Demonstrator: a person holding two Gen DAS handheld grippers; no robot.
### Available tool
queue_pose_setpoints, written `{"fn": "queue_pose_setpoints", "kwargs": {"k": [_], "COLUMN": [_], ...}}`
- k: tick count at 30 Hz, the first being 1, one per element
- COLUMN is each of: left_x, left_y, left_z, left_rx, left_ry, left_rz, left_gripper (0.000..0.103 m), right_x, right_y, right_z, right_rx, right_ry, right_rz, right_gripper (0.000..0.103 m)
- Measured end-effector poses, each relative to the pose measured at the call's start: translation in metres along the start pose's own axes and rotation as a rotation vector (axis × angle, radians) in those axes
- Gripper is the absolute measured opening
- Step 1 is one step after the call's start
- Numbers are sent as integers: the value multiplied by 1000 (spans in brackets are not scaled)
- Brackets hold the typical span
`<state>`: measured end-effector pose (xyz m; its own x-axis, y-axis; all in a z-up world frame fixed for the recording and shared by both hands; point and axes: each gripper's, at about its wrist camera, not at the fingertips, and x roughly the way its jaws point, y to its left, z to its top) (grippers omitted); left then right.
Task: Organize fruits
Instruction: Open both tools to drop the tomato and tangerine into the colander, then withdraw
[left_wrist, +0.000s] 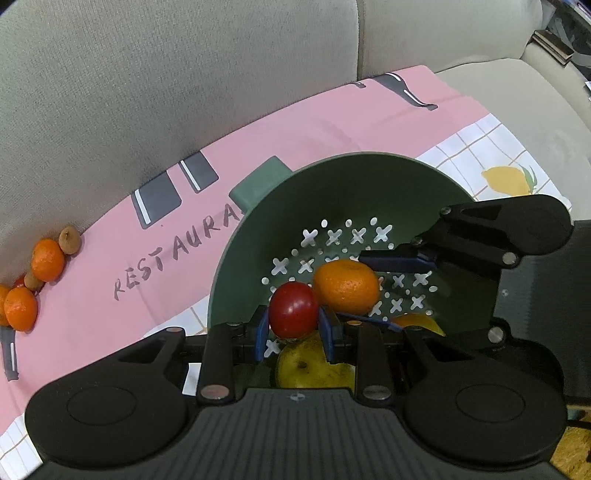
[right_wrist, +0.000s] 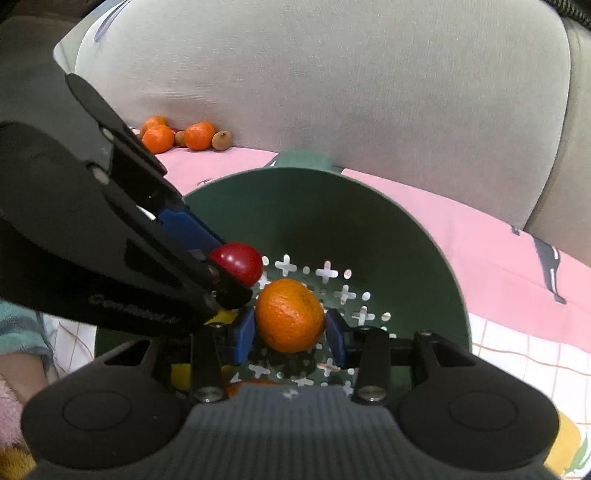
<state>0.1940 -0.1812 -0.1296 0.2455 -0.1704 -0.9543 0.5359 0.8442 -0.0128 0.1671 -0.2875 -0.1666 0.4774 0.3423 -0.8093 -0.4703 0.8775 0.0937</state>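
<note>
Red round fruit (left_wrist: 293, 311) clamped between the two blue pads of the left gripper (left_wrist: 294, 326), held above the inside of a green colander (left_wrist: 369, 192). Mandarin (right_wrist: 290, 315) pinched between the blue pads of the right gripper (right_wrist: 290, 330), likewise over the colander's perforated bottom, just beside the red fruit and slightly farther in. Both sets of jaws closed on their fruit, pads pressed to either side. Below the red fruit, a yellow-green fruit (left_wrist: 314, 365) lying in the colander, and another orange piece (left_wrist: 417, 323) partly hidden near the left gripper's linkage. Cross-shaped and round holes across the colander floor; a squared handle (left_wrist: 262, 184) at its far rim.

Colander resting on a pink cloth (left_wrist: 295, 122) printed with the lettering "RESTAURA", dark bottle shapes, a white grid section and a lemon drawing (left_wrist: 508, 180). Cloth spread over the seat of a beige sofa (left_wrist: 166, 81), back cushions rising behind. At the fold between seat and back, well apart from the colander, a small cluster of mandarins (left_wrist: 46, 258) with small brown fruits (left_wrist: 69, 240).
</note>
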Motion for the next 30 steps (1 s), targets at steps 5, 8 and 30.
{"fn": "queue_pose_setpoints", "kwargs": {"k": [5, 8, 30], "left_x": [5, 6, -43], "left_y": [3, 3, 14], "left_z": [0, 1, -22], "left_rx": [-6, -5, -58], "left_ry": [7, 7, -108], "left_rz": [3, 5, -28], "left_gripper": [32, 32, 50], "right_x": [6, 6, -14], "right_y": [-7, -9, -8], "right_z": [2, 1, 11], "right_rx": [24, 26, 144], "right_ry": [10, 8, -11], "right_rz": [14, 22, -12], "right_gripper": [39, 41, 65]}}
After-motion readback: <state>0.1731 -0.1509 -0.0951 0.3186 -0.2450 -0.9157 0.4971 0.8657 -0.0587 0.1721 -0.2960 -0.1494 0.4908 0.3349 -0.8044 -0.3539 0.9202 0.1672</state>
